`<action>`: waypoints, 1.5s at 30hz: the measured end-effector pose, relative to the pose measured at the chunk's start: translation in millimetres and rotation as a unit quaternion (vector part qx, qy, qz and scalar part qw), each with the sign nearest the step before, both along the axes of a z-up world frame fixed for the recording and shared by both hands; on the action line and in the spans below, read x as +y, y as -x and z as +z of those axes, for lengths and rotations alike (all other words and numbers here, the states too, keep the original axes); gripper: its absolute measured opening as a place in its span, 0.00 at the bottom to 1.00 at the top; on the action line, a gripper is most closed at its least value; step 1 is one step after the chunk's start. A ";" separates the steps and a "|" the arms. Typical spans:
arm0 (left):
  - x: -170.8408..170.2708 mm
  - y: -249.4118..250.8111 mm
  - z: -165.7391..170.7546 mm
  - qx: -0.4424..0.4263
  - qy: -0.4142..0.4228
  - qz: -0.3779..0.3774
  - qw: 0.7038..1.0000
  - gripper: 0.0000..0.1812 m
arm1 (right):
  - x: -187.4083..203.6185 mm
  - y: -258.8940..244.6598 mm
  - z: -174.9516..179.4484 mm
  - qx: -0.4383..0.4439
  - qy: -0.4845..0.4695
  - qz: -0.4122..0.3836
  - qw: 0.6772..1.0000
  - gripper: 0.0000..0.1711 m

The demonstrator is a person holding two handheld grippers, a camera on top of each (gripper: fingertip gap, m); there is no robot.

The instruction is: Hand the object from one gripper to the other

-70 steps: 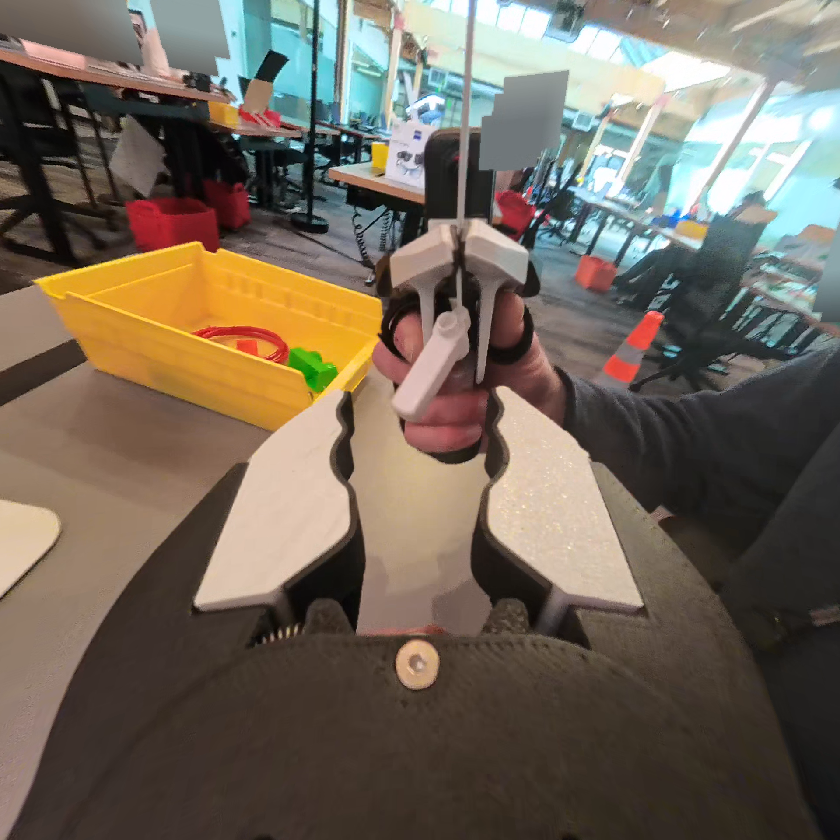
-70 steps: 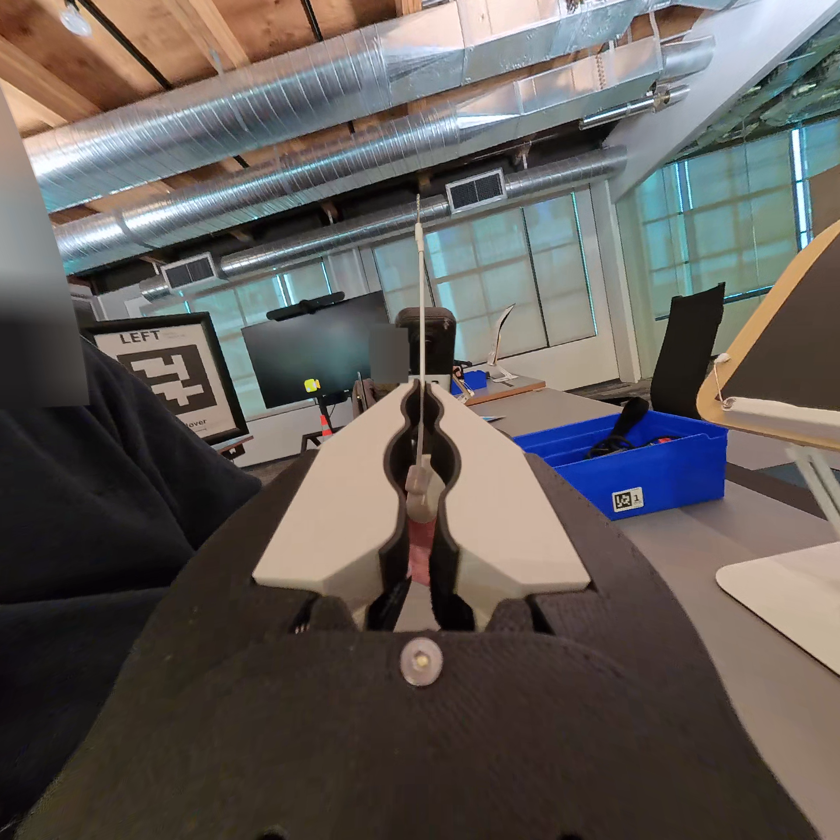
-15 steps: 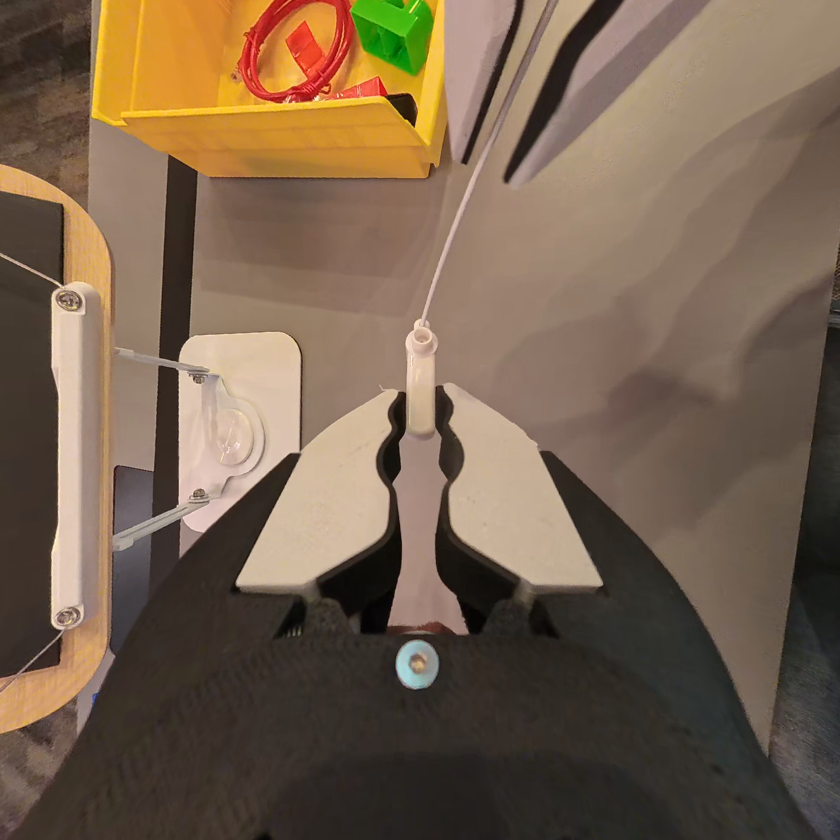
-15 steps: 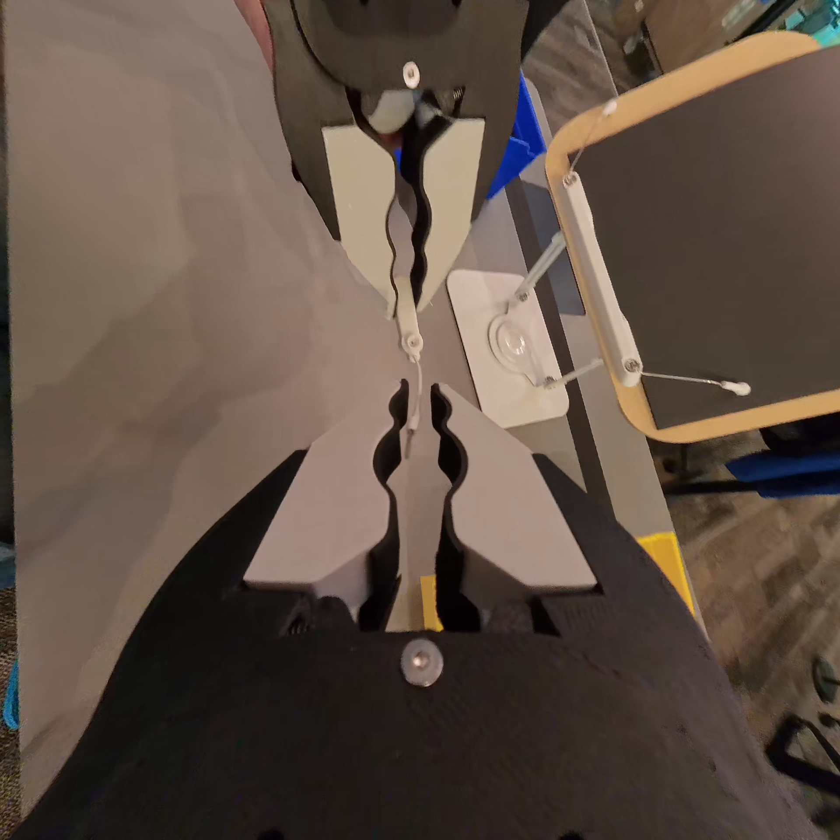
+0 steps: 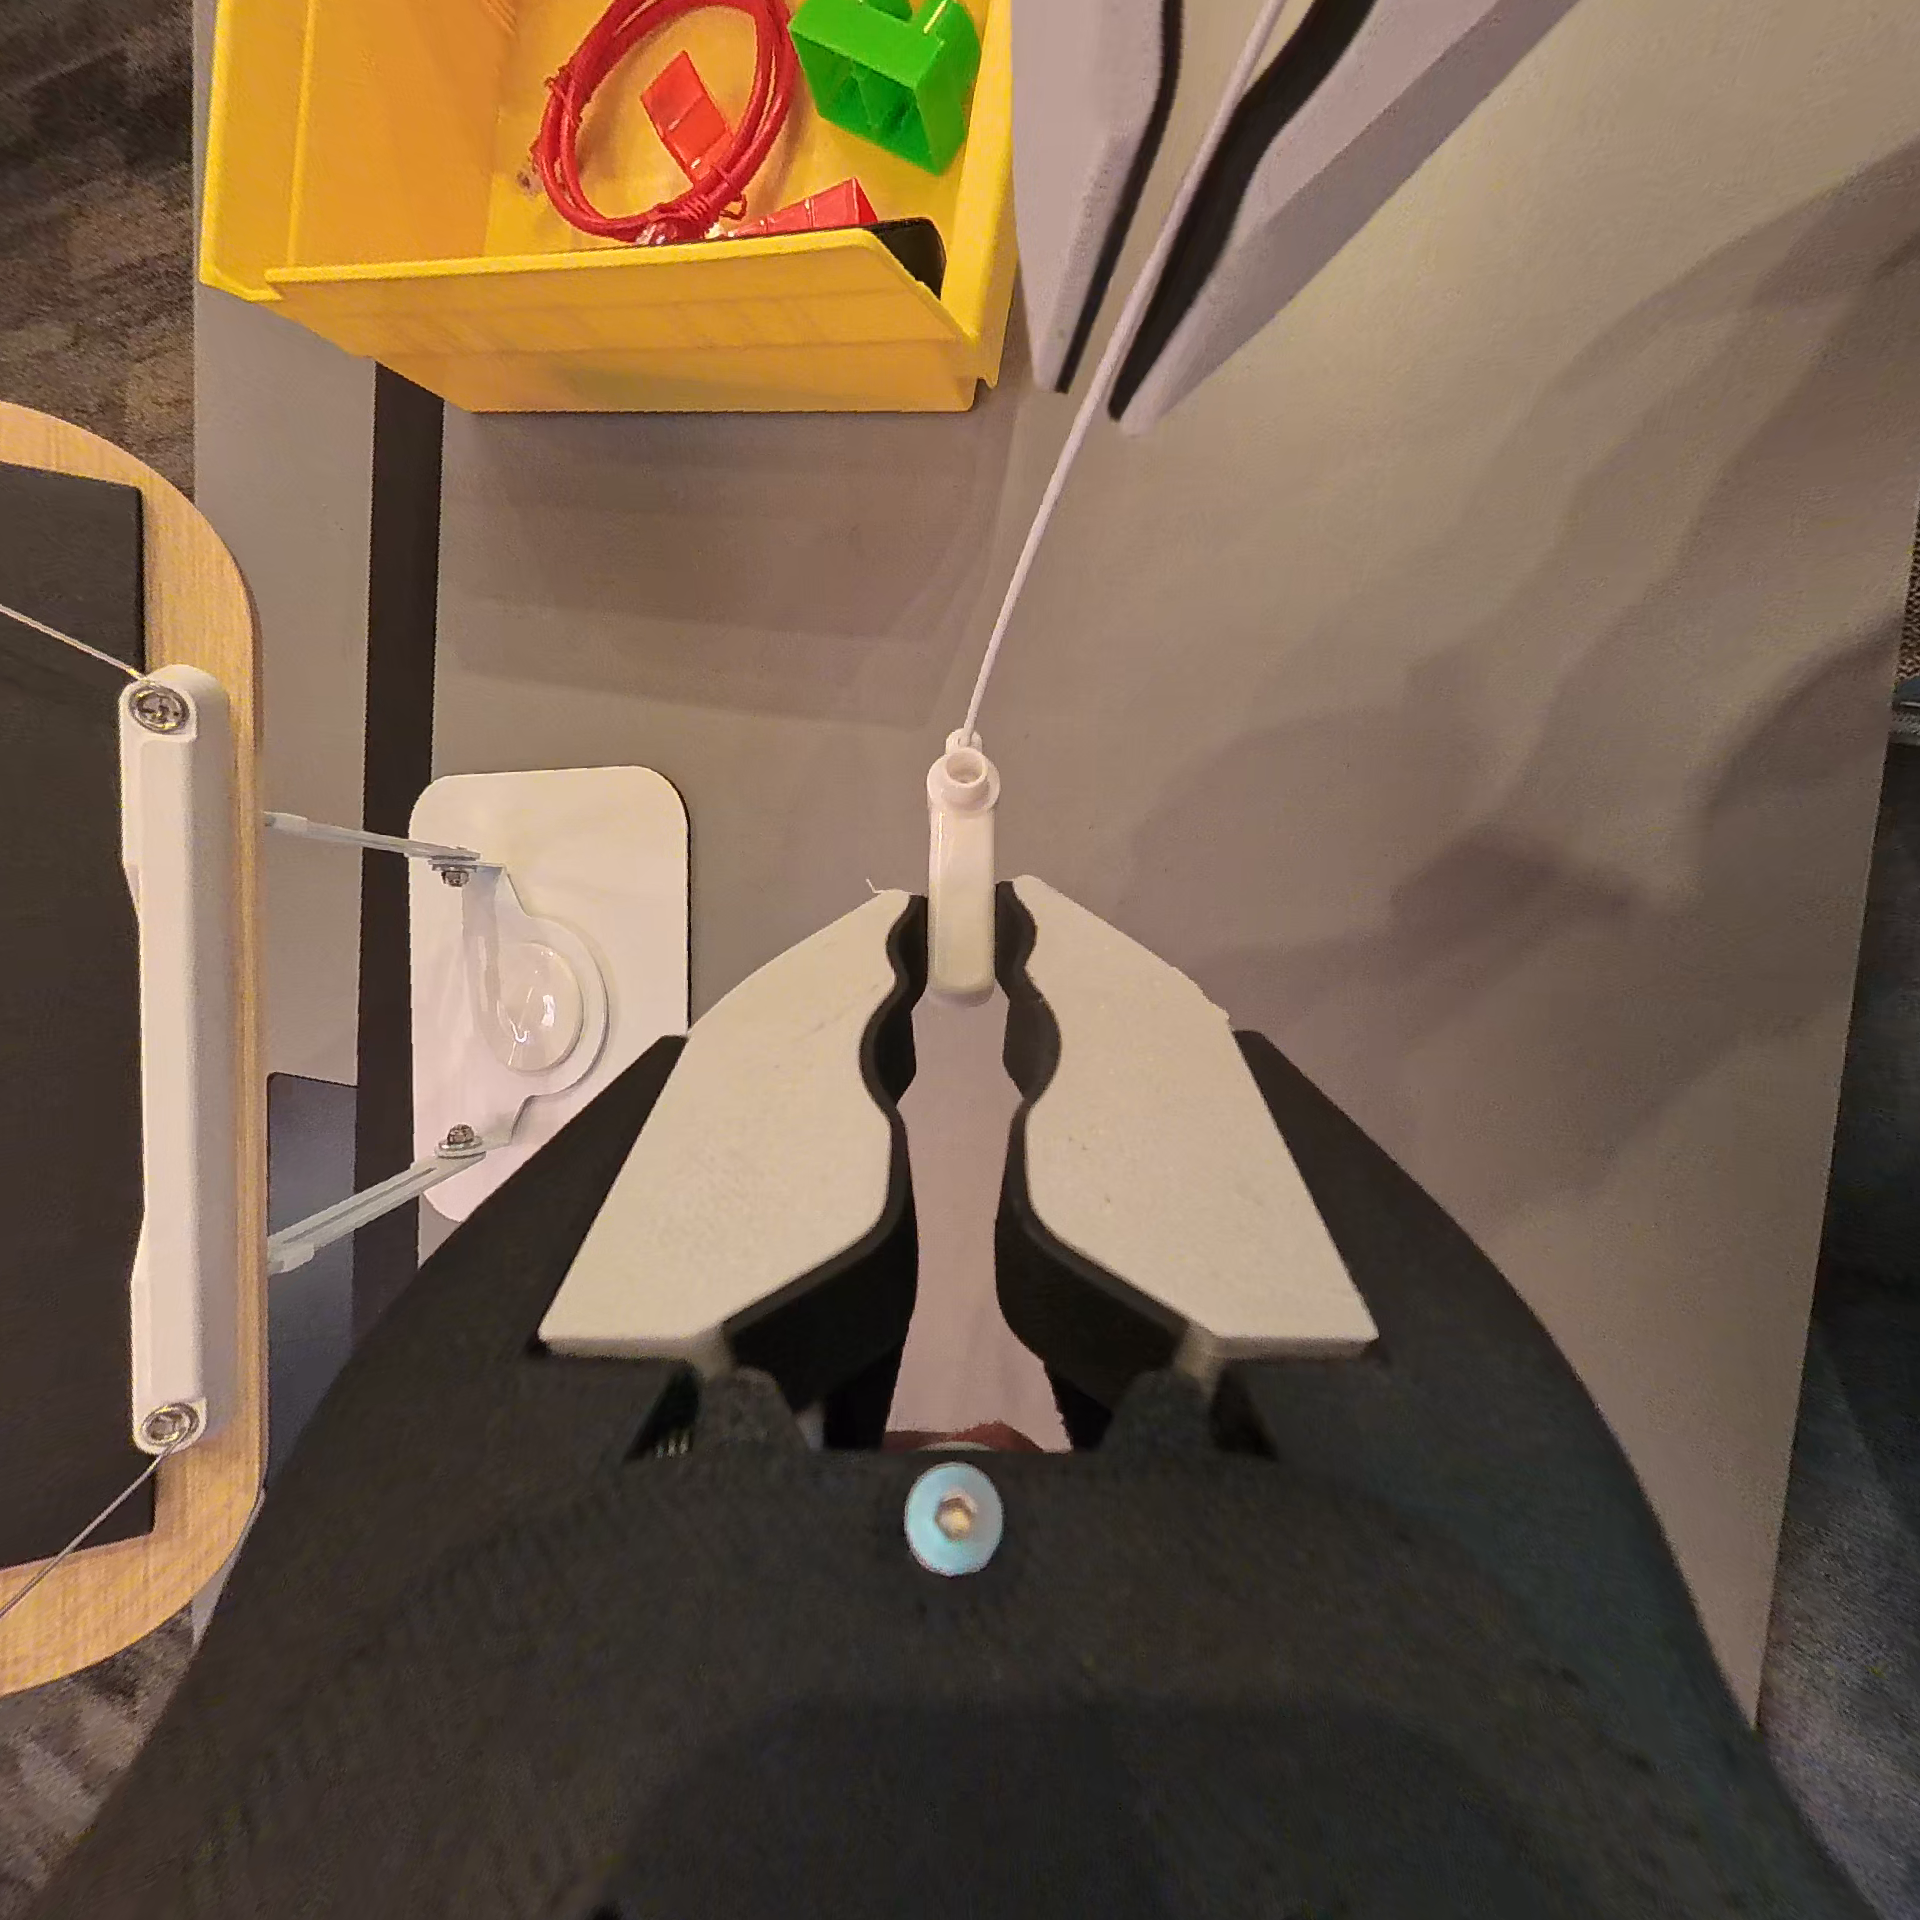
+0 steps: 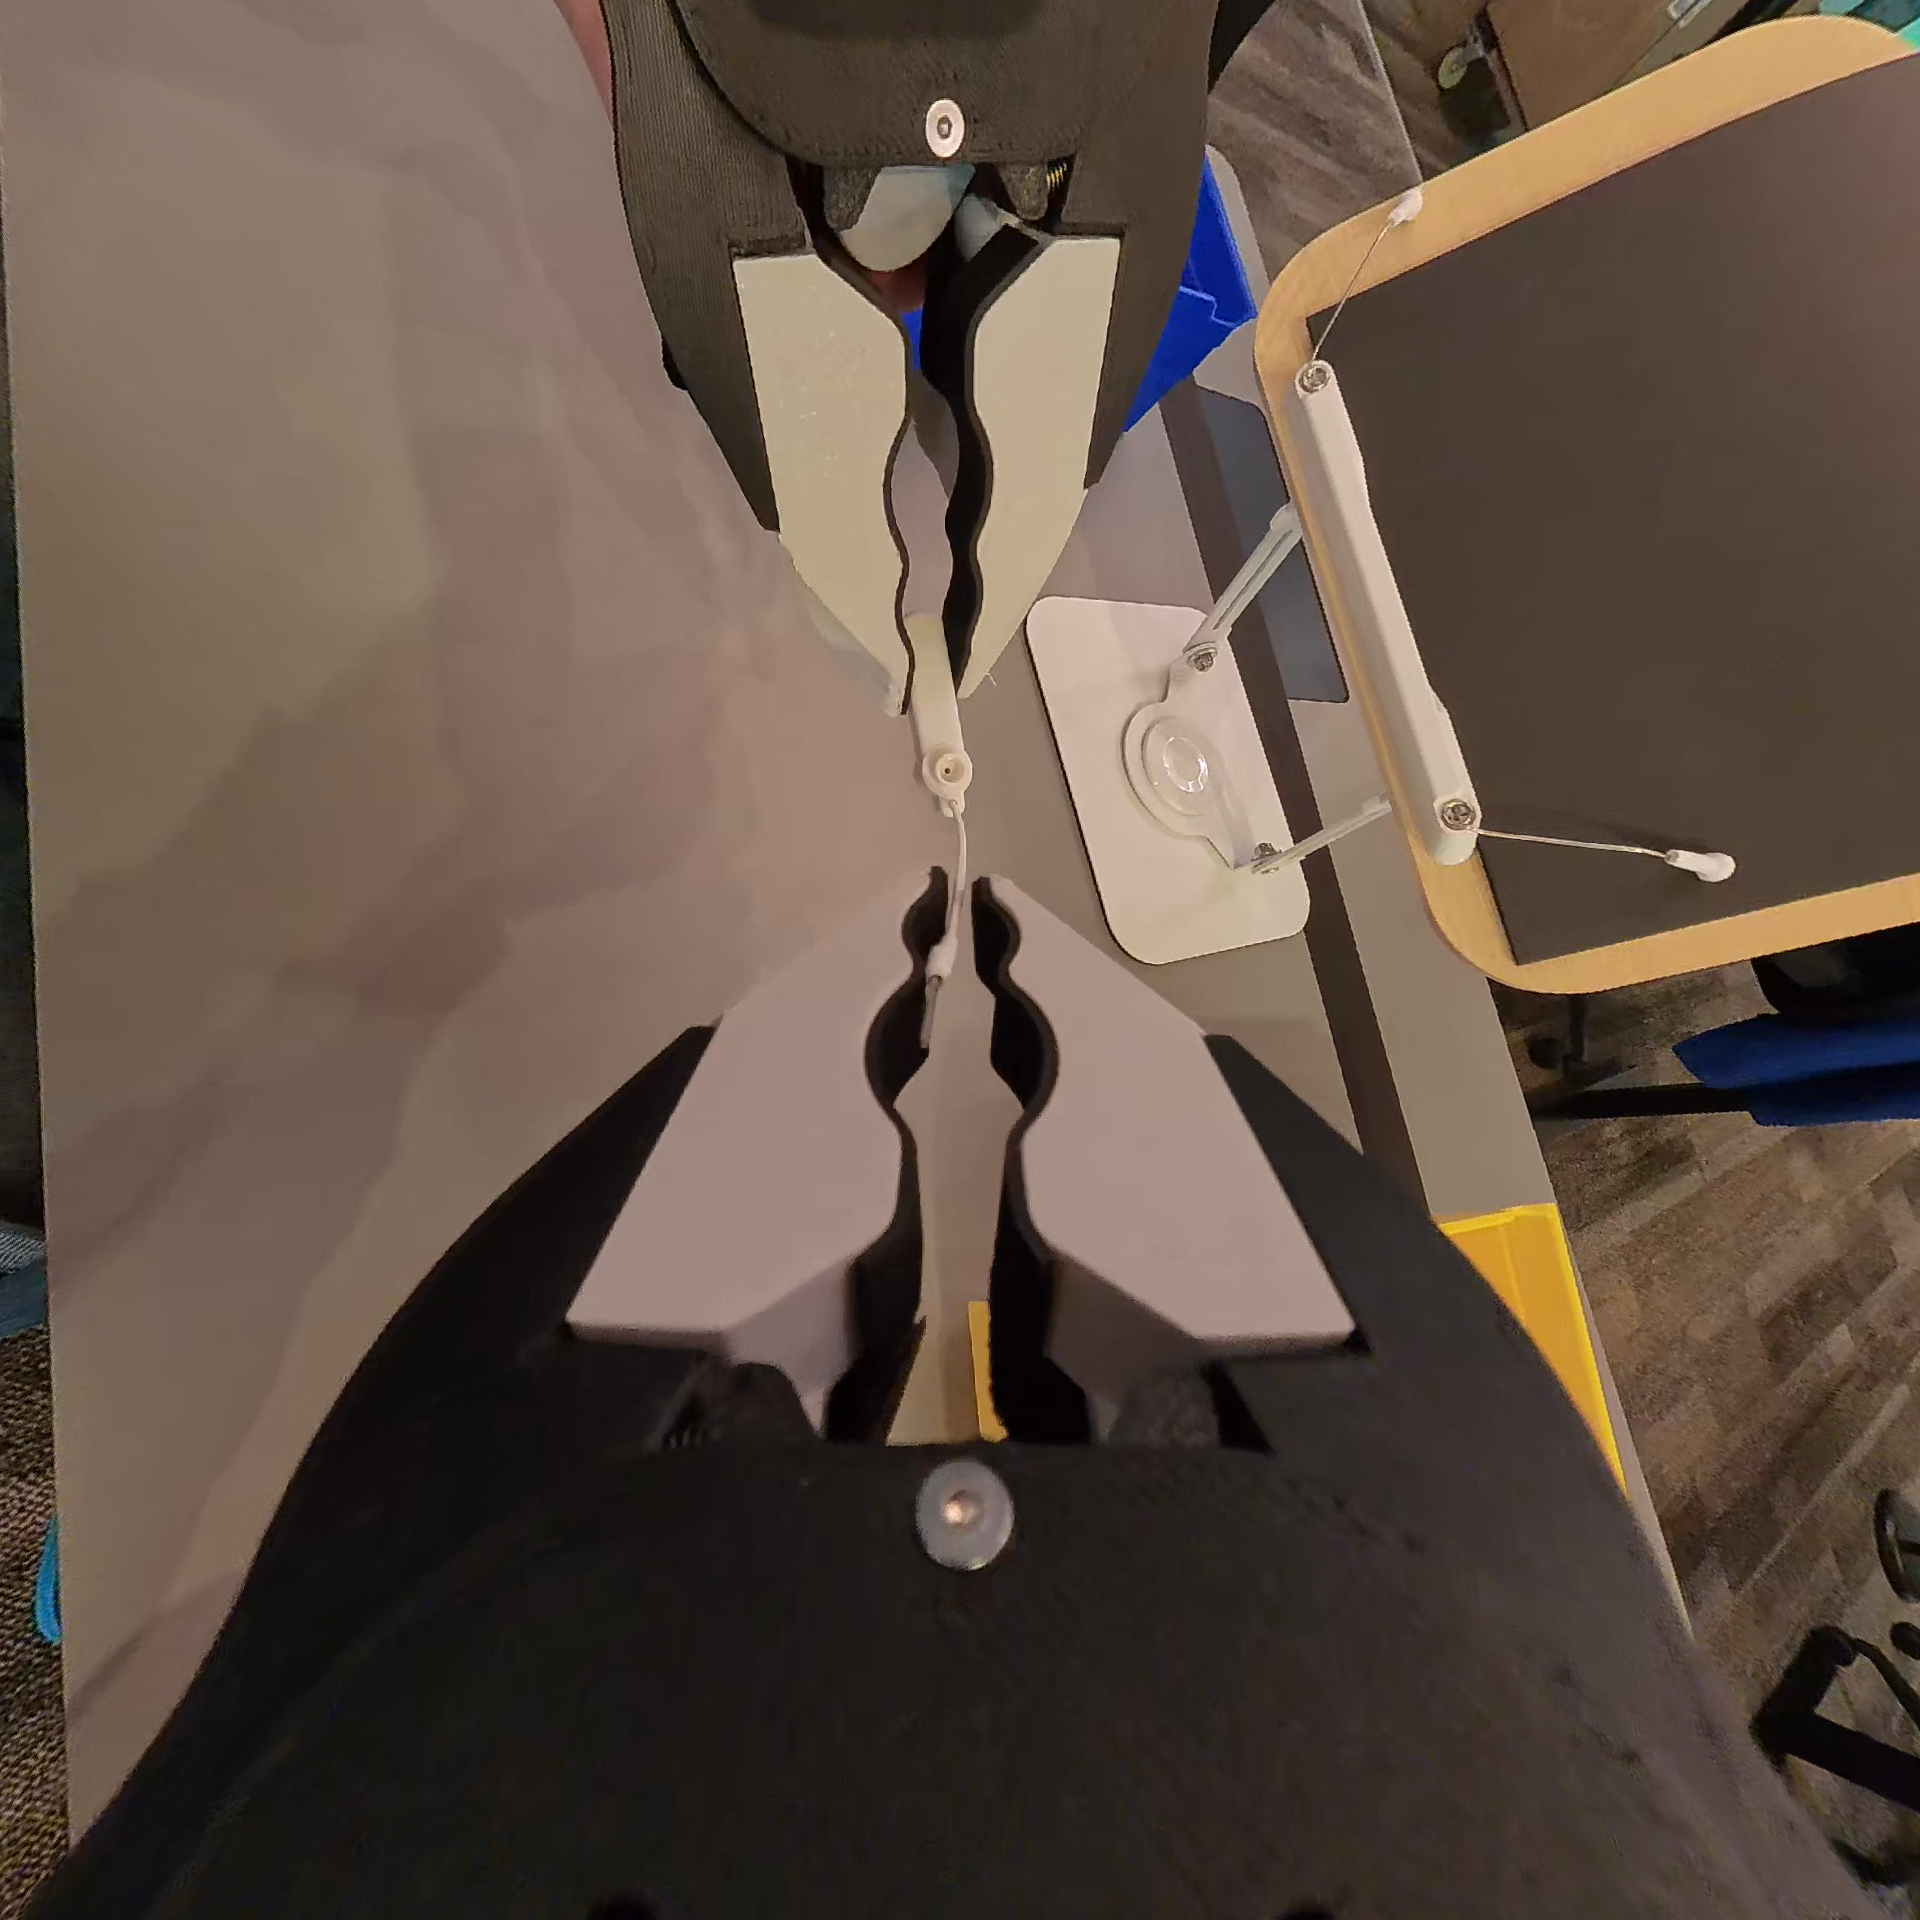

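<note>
Below me lies the grey table (image 5: 1455, 727), with a yellow bin (image 5: 623, 312) at its far edge. My left claw (image 5: 961, 914) is clamped on the white tag (image 5: 961, 904), whose thin cord (image 5: 1049, 499) runs out to my right claw (image 6: 961, 883). That claw's 2 fingers stand narrowly apart around the cord's loose end.

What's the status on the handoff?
Left claw shut on white tag. Right claw open, tag's cord lying between its fingers. Nothing in the way over the grey table.
</note>
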State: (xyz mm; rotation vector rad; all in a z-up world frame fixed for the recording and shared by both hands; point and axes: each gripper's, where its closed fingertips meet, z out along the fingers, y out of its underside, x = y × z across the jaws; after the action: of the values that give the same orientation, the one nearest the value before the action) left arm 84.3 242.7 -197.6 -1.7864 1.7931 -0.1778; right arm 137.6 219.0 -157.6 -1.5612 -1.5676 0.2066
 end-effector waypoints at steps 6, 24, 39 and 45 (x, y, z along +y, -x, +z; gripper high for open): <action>-1.0 -0.7 -1.2 -0.001 0.003 -0.001 1.000 0.06 | -2.4 2.8 0.8 0.004 0.000 0.006 1.000 0.00; -5.4 12.4 -2.8 -0.157 0.067 0.056 0.984 0.21 | 5.9 12.6 24.4 0.168 0.064 0.015 0.984 0.00; -28.4 8.2 -25.5 -0.281 0.147 0.039 0.948 0.24 | -1.1 7.1 78.0 0.360 0.108 0.056 0.925 0.00; -46.2 -22.8 -13.4 -0.387 0.214 0.010 0.897 0.25 | -4.7 -4.5 105.1 0.482 0.106 0.080 0.866 0.00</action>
State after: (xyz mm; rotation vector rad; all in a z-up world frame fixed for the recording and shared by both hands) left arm 107.1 196.5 -211.0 -1.6501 1.1945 -1.1754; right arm 142.1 214.3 -52.5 -1.1556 -0.8649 1.1006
